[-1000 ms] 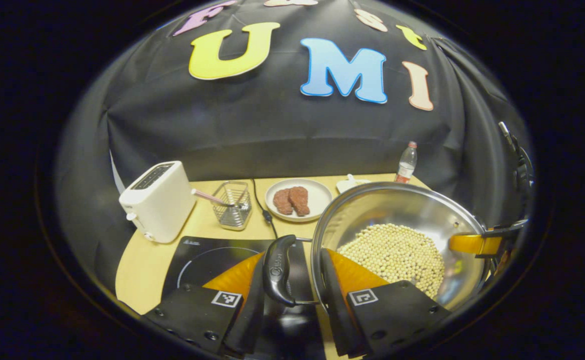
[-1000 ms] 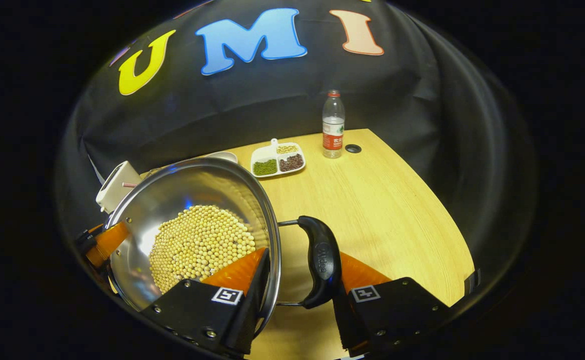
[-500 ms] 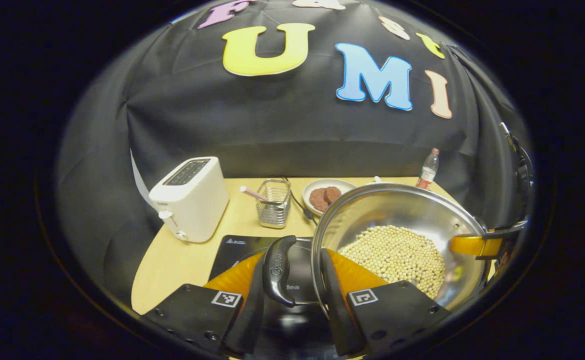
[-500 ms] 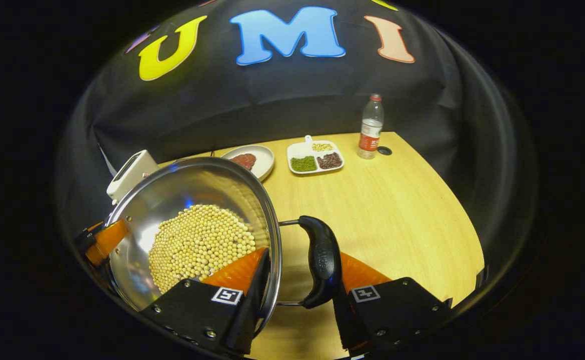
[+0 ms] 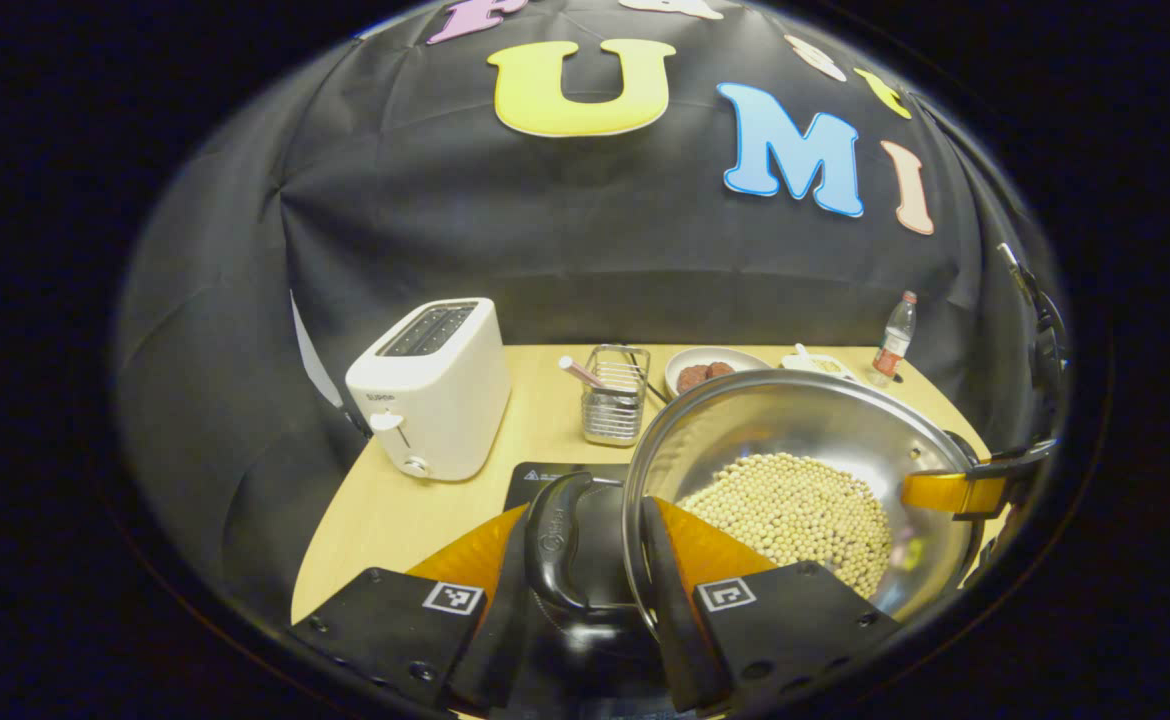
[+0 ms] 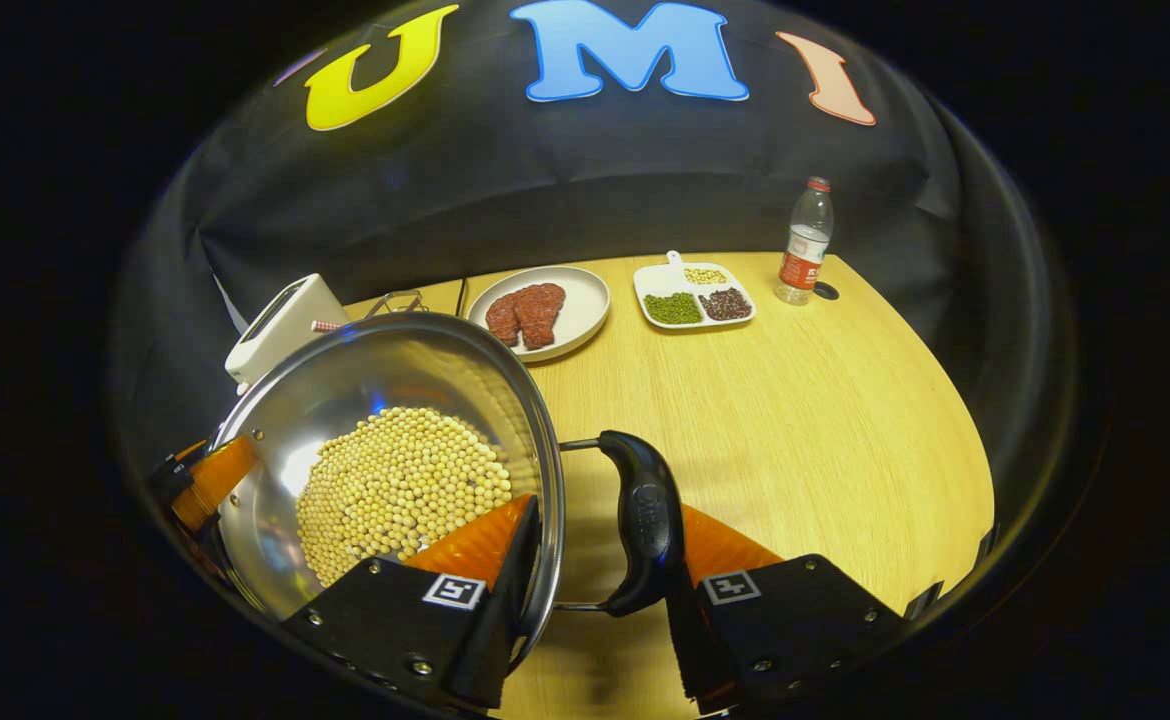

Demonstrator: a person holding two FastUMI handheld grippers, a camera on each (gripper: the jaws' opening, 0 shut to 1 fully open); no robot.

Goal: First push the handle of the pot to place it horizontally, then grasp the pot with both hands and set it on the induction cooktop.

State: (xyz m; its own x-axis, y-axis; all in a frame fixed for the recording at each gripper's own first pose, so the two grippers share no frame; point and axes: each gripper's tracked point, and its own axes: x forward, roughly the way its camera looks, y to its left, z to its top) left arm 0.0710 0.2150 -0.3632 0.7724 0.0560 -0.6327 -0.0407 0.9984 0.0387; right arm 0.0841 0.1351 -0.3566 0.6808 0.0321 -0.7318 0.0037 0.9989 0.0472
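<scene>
A steel pot [image 5: 795, 425] half full of pale beans [image 5: 795, 510] hangs above the table between my two grippers. My left gripper [image 5: 585, 520] is shut on the pot's left black handle [image 5: 553, 545] and rim. Just below it lies the black induction cooktop [image 5: 545, 472], mostly hidden by the gripper. In the right gripper view the same pot [image 6: 345, 390] sits at lower left, and my right gripper [image 6: 605, 515] is shut on its right black handle [image 6: 645, 520] and rim. Across the pot, each view shows the other gripper [image 5: 955, 490] [image 6: 207, 480].
A white toaster [image 5: 430, 390] and a wire basket [image 5: 613, 400] stand behind the cooktop. A plate of meat [image 6: 537, 310], a divided dish of beans [image 6: 693, 295] and a water bottle [image 6: 803, 245] line the back of the wooden table [image 6: 795, 420].
Both grippers have carried the pot to the left. The toaster, basket and cooktop have slid right in the left gripper view; the plate and dish have come into the right gripper view.
</scene>
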